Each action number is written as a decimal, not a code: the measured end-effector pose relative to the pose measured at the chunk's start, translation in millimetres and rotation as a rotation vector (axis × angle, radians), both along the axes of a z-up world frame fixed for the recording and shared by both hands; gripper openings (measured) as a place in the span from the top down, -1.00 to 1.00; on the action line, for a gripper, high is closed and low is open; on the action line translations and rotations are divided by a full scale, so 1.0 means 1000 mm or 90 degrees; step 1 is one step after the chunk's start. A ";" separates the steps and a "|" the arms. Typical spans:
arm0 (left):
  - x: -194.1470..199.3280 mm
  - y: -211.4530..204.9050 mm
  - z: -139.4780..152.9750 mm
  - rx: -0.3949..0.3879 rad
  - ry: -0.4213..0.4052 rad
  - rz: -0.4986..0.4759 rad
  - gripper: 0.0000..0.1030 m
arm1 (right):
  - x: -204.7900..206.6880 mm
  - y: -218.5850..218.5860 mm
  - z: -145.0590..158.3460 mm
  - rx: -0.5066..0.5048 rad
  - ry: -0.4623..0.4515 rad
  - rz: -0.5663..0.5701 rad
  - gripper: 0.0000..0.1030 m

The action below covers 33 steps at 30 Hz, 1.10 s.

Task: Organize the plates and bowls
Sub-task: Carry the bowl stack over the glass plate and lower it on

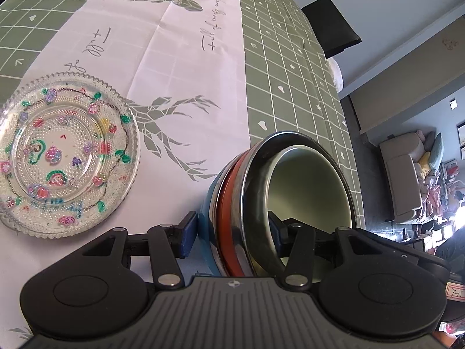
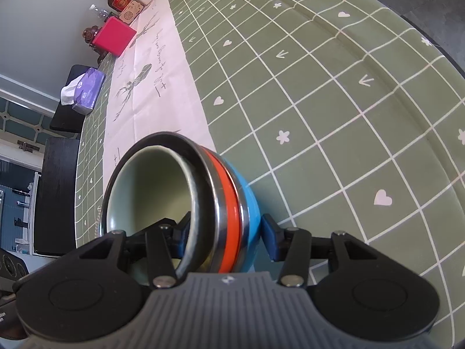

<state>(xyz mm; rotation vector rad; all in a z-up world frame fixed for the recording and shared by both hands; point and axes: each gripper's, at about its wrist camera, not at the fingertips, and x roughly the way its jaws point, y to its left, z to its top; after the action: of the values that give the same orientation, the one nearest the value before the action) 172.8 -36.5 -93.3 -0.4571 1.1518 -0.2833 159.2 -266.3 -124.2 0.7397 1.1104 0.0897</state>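
Both grippers, left (image 1: 232,237) and right (image 2: 225,237), squeeze the stack of bowls (image 1: 247,203) near the table's edge (image 2: 377,67), probably lifted.

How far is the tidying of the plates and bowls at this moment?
Done: the bowls are nested into one stack. In hand: the left gripper and right gripper each straddle its rim, one finger inside, one outside. Left: the painted glass plate lies alone on the tablecloth.

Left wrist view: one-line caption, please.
Left gripper clamps nested blue, orange and steel bowls beside a painted clear glass plate on a checked tablecloth.
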 end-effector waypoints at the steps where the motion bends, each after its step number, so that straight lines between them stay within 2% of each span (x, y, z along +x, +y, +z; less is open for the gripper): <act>1: 0.000 0.002 0.002 -0.001 -0.003 0.003 -0.08 | 0.001 0.002 0.002 -0.001 -0.004 0.001 0.07; 7: -0.004 0.019 0.014 -0.005 -0.023 0.027 -0.08 | 0.006 0.018 0.013 -0.003 -0.022 0.016 0.07; 18: -0.013 0.070 0.036 -0.008 -0.063 0.109 -0.08 | 0.023 0.069 0.037 -0.007 -0.060 0.076 0.07; 28: -0.017 0.119 0.042 -0.004 -0.066 0.185 -0.08 | 0.047 0.124 0.044 -0.002 -0.064 0.145 0.07; 33: -0.018 0.138 0.040 0.014 -0.057 0.205 -0.08 | 0.056 0.150 0.041 -0.002 -0.057 0.182 0.07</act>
<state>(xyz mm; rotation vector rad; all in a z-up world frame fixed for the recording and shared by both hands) 155.1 101.7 -53.3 -0.5955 0.9757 -0.0100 215.3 -116.2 -83.0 0.5656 1.1242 0.3596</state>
